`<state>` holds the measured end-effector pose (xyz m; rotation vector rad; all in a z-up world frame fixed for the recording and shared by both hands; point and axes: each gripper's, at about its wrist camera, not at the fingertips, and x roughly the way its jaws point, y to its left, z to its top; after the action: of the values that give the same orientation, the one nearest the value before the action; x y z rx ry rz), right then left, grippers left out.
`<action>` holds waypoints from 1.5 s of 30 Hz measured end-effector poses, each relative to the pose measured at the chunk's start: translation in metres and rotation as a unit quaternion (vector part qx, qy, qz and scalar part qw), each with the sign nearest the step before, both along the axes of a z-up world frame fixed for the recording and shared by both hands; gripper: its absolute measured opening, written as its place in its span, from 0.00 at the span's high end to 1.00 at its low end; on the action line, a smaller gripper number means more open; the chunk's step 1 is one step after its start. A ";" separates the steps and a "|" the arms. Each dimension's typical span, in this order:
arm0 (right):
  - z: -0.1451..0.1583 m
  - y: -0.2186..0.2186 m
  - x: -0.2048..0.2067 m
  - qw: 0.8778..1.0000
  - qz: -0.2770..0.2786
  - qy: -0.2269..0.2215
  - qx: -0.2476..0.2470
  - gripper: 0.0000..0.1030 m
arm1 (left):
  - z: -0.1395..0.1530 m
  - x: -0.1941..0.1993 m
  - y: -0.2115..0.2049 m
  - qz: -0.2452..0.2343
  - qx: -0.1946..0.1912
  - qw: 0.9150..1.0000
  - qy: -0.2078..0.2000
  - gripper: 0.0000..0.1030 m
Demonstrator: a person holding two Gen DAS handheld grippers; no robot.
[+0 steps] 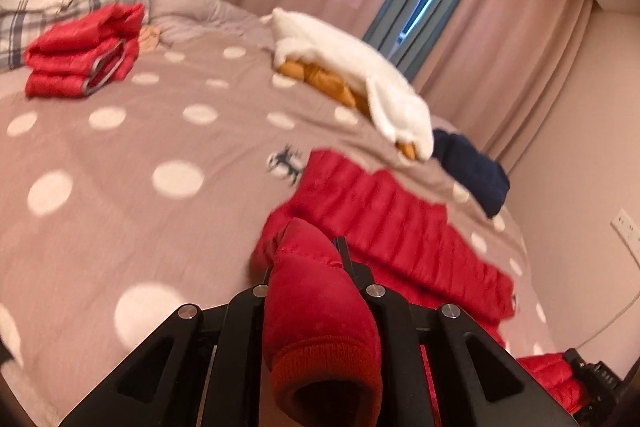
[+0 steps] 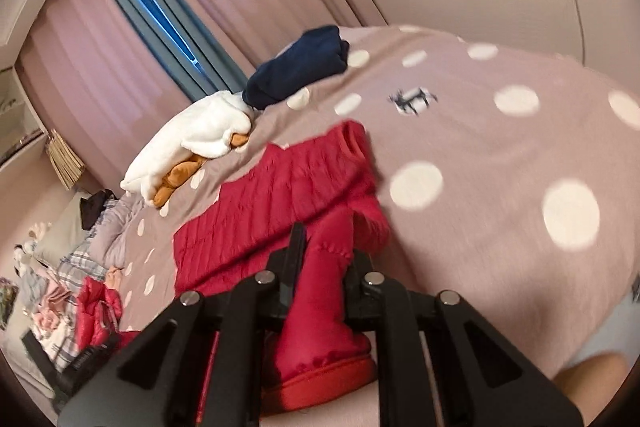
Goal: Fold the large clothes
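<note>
Red ribbed cuffs fill both views — left tool (image 1: 320,267) and right tool (image 2: 324,247) each clamp a sleeve of the red puffer jacket (image 1: 400,223) spread on the near right of the bed (image 1: 120,147). Fold just starting; next, likely both sleeves carried across its body.

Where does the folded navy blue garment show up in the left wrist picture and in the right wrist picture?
Left wrist view: navy garment sits right of centre, at the bed's far edge, just past the white fleece.
Right wrist view: navy garment sits upper centre, above and right of the white fleece.
Shared landmark: the small deer print on the dotted bedspread.
</note>
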<state>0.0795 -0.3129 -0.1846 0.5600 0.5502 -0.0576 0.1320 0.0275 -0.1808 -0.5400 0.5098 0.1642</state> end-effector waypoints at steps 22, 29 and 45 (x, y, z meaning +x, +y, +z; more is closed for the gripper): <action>0.022 -0.002 0.160 0.999 0.002 -0.011 -0.049 0.86 | 0.023 0.149 -0.003 0.012 0.061 0.998 -0.003 0.87; 0.014 0.006 0.251 0.994 0.011 0.021 -0.106 0.84 | 0.010 0.227 0.001 0.027 0.049 0.998 0.027 0.87; 0.005 0.011 0.285 0.986 -0.019 -0.011 -0.164 0.01 | 0.023 0.240 0.007 0.096 0.149 0.983 -0.048 0.11</action>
<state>0.3642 -0.3019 -0.1798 0.2502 0.4966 -0.1754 0.3717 0.0345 -0.1576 -0.3004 0.3294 0.3905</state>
